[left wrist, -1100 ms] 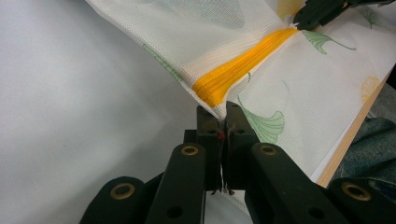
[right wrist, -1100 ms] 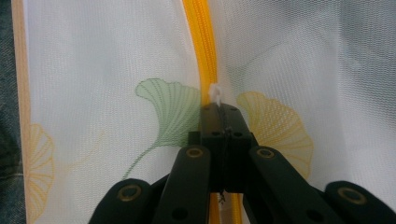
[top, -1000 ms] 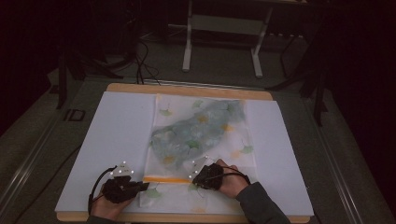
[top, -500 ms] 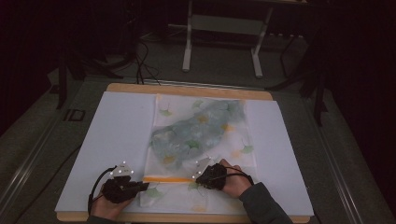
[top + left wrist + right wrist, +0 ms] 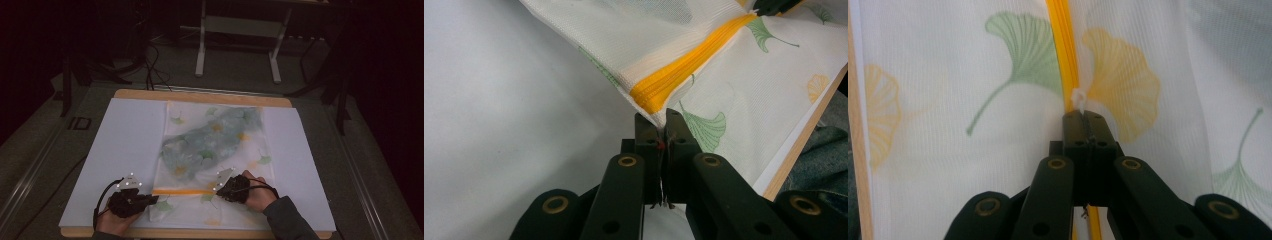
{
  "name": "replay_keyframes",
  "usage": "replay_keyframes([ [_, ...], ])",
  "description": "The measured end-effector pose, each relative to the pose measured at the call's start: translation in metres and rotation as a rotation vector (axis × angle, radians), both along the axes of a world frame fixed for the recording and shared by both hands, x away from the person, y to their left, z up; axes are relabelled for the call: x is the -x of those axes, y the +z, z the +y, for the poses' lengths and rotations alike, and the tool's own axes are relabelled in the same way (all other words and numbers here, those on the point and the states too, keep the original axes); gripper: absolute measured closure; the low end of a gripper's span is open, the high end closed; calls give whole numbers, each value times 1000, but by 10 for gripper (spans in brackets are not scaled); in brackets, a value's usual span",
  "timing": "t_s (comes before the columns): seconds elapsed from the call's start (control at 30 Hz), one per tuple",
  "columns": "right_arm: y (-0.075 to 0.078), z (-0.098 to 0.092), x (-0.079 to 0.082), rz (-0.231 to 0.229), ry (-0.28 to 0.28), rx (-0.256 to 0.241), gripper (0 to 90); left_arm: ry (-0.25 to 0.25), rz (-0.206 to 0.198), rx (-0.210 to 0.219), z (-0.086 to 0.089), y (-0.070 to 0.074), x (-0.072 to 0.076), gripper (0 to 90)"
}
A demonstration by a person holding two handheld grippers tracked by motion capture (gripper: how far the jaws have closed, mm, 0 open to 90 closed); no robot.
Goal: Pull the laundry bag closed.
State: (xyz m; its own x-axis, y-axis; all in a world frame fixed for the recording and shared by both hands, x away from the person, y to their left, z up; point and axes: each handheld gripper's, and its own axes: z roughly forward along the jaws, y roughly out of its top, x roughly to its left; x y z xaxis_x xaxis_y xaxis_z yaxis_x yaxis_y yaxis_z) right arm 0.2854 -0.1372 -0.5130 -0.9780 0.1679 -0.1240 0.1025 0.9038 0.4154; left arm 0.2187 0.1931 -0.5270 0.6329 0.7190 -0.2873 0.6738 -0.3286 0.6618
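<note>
Since a second ago, my right gripper (image 5: 218,186) is sitting a little further right along the zipper (image 5: 182,192), while my left gripper (image 5: 153,199) is staying where it was. I am judging from this that the pull is starting to travel and the bag (image 5: 215,150) is beginning to open or close; which one, I cannot tell.

Going from the left: my left gripper (image 5: 658,131) is pressed together on the bag's corner (image 5: 650,116), just at the end of the yellow zipper (image 5: 684,70), and it is lifting that corner slightly off the white sheet (image 5: 125,140). On this side the sheet is giving me much free room.

In the middle, the bag is lying flat on the table (image 5: 200,96), with something bluish-green showing inside through the mesh. The zipper is running across its near end, between my two grippers.

On the right, my right gripper (image 5: 1087,116) is pinching the small white pull (image 5: 1078,98), with the jaws closed tight. The wooden table edge (image 5: 804,125) is running close behind the bag's near end, so I am having little room toward myself. Toward the right side, the zipper is having some length left before the bag's edge, and the sheet beyond it is bare.
</note>
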Motion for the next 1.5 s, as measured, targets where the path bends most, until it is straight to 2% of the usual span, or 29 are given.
replay_keyframes([
  [0.6, 1, -27, -2, 1, -39, 16, 900, -1, 0, -3, 1, 0, 0, 876],
  [0.67, 1, -29, -2, -15, -47, 20, 900, 0, 0, -1, 1, 0, 0, 877],
  [0.9, 1, -38, -2, -7, -66, 22, 900, -2, -1, -2, 1, 0, 0, 876],
  [1.27, 1, -50, -1, -27, -84, 23, 900, 0, 0, -2, 1, 0, 0, 877],
  [1.5, 2, -61, -2, -13, -99, 31, 900, 3, 2, -3, 2, 0, 0, 877],
])
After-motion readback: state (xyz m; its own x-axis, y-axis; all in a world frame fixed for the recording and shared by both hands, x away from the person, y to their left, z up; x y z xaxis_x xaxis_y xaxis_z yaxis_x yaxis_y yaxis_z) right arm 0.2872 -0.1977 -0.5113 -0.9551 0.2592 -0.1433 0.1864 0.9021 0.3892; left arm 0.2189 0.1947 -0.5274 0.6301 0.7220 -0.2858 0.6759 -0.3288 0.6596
